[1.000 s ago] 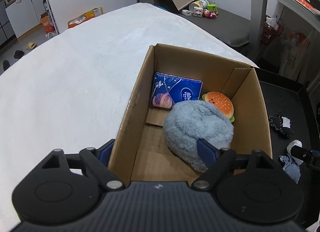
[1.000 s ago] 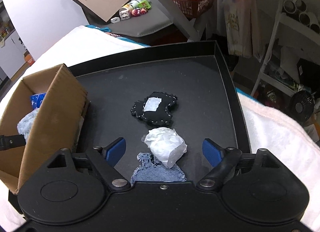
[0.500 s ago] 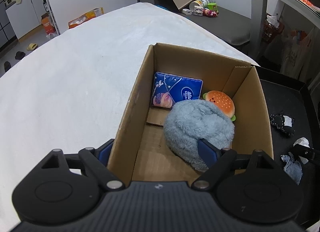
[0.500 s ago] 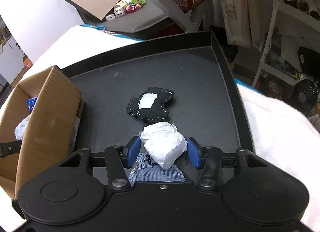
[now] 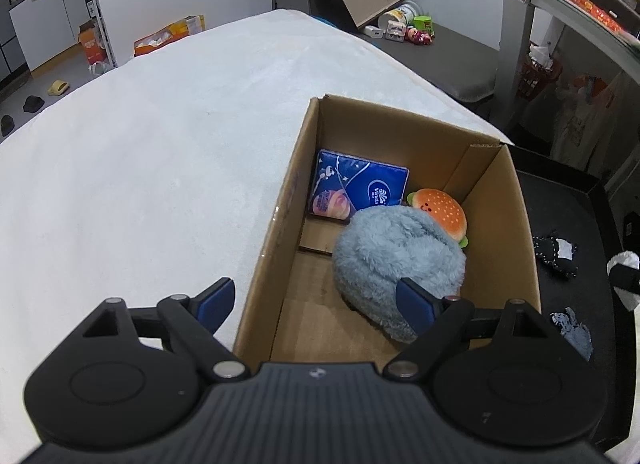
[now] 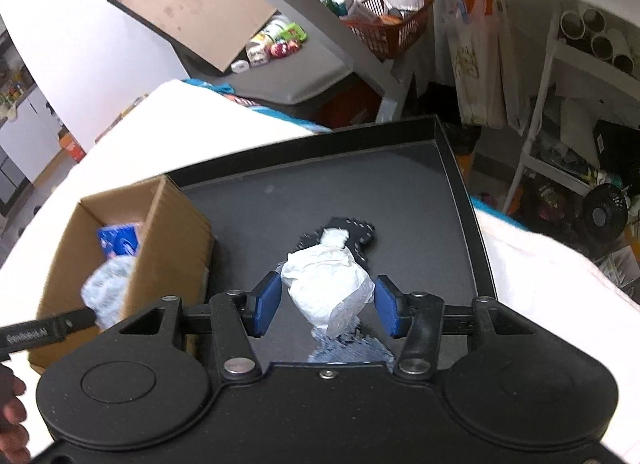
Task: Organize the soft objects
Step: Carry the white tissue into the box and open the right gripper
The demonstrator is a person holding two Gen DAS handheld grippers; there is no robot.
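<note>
White wad [image 6: 326, 290] in right gripper [image 6: 327, 306]

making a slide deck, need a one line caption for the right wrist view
Right gripper shut on a crumpled white wad above the black tray, cardboard box to its left.

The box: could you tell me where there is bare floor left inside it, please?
Inside the box, bare floor lies along its left wall and near end, beside the grey plush. The far end is crowded: tissue pack and burger toy touch the plush.
</note>
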